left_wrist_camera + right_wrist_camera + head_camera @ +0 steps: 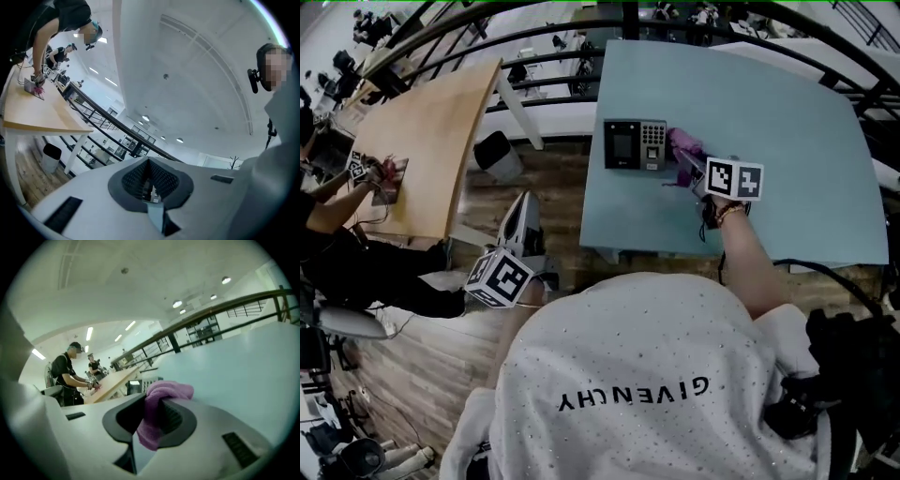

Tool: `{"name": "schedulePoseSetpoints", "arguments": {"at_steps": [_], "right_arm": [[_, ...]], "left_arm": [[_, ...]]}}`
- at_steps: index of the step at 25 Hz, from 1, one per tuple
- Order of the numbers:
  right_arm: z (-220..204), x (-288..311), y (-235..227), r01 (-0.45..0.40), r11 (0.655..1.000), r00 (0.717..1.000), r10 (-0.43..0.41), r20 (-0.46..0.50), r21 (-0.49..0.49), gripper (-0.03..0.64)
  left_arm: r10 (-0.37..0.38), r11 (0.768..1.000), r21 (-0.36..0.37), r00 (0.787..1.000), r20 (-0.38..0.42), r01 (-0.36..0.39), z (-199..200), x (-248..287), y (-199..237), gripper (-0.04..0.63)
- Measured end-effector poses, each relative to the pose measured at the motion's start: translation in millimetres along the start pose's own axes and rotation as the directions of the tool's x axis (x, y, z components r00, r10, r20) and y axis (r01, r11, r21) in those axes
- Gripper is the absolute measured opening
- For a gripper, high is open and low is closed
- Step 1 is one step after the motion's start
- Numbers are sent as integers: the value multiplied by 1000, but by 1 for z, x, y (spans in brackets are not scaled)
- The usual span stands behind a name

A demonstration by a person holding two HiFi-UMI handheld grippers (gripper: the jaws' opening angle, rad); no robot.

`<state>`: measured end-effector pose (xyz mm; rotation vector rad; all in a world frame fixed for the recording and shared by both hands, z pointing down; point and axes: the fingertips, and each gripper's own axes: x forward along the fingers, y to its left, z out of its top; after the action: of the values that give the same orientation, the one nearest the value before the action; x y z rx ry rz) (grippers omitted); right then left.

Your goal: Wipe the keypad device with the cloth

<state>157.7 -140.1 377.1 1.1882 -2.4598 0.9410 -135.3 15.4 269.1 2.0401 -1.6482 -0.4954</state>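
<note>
Holding the left gripper (518, 217) low by the body, off the table (797, 131), jaws pressed together on nothing. Pinching the purple cloth (684, 144) in the right gripper (683, 166) farther out, just beside the keypad device (635, 144) lying flat at the table's left edge. Risking a shove there: dragging a small bunched wad across an unbraced unit, possibly sliding it toward that edge or scraping hard jaw tips over the keys.
</note>
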Motion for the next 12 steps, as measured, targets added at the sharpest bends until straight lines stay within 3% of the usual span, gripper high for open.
{"name": "schedulePoseSetpoints", "arguments": {"at_steps": [2, 4, 6, 8, 10, 12], "right_arm": [[40, -39, 9, -26, 997, 991, 35, 130, -72, 67], [71, -80, 30, -49, 977, 971, 96, 219, -209, 67], [87, -115, 62, -46, 919, 953, 158, 260, -392, 67], [91, -140, 88, 30, 861, 944, 142, 297, -508, 67], [89, -154, 104, 126, 844, 932, 80, 355, -522, 67], [81, -160, 117, 183, 854, 916, 32, 400, -488, 67]], "left_arm": [[-56, 998, -20, 998, 4, 56, 6, 14, -12, 0], [-111, 993, -37, 994, 16, 111, 18, 23, -27, 0], [-166, 986, -30, 986, 19, 167, 31, 25, -43, 0], [-237, 972, 3, 972, 1, 237, 41, 22, -61, 0], [-296, 954, 36, 955, -25, 297, 46, 14, -72, 0], [-332, 942, 43, 942, -46, 334, 48, 4, -78, 0]]}}
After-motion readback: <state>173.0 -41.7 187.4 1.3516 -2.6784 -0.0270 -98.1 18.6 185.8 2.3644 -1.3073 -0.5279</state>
